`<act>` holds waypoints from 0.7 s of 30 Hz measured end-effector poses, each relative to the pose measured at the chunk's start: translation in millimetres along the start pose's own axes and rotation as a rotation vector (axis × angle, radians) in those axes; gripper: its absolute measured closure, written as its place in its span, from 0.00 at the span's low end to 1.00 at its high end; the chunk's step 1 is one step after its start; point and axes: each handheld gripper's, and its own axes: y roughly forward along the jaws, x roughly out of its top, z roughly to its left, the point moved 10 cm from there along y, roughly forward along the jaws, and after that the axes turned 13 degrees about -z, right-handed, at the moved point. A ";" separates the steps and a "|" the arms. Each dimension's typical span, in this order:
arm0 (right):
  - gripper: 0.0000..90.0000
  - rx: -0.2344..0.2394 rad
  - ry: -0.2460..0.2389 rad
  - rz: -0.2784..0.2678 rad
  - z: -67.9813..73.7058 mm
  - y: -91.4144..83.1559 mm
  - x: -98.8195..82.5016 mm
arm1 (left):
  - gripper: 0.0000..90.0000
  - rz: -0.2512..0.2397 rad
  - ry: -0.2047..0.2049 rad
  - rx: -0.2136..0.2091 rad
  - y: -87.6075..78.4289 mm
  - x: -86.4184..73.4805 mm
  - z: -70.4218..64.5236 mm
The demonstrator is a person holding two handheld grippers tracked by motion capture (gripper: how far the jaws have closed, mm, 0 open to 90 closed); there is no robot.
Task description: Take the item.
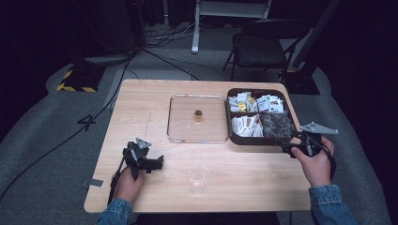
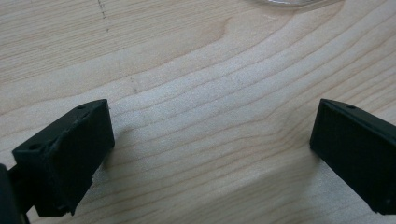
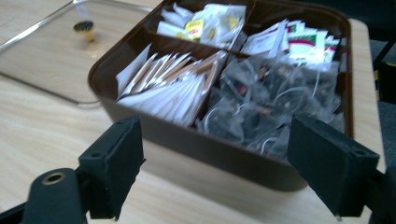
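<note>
A brown four-part box (image 1: 293,112) of tea bags and sachets stands at the table's right; in the right gripper view its near wall (image 3: 187,140) faces me, with white sachets (image 3: 163,88) at left and clear-wrapped dark tea bags (image 3: 266,102) at right. My right gripper (image 1: 293,143) hovers just in front of the box, open and empty (image 3: 215,163). A clear plastic cup (image 1: 198,179) stands near the front edge. My left gripper (image 1: 157,164) rests low over bare wood at the front left, open with nothing between its jaws (image 2: 210,144).
A clear square lid (image 1: 197,118) with a small gold knob (image 1: 198,114) lies flat at the table's middle, left of the box. A folding chair (image 1: 263,44) and cables sit on the floor beyond the table.
</note>
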 end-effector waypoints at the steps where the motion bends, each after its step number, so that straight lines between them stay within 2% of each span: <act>1: 0.21 0.000 0.000 0.000 0.0 0.0 0.0 | 0.00 0.000 0.000 0.000 0.0 0.0 0.0; 9: 0.22 -0.006 0.018 -0.002 -22.3 22.3 19.5 | 0.00 0.000 -0.001 0.000 -0.2 -0.1 -0.2; 18: 0.25 -0.034 0.025 0.012 -42.4 47.9 23.8 | 0.00 0.000 -0.001 0.000 -0.2 -0.1 -0.2; 21: 0.26 -0.060 0.032 0.030 -55.7 59.8 20.4 | 0.00 -0.001 -0.002 0.000 -0.1 -0.1 -0.3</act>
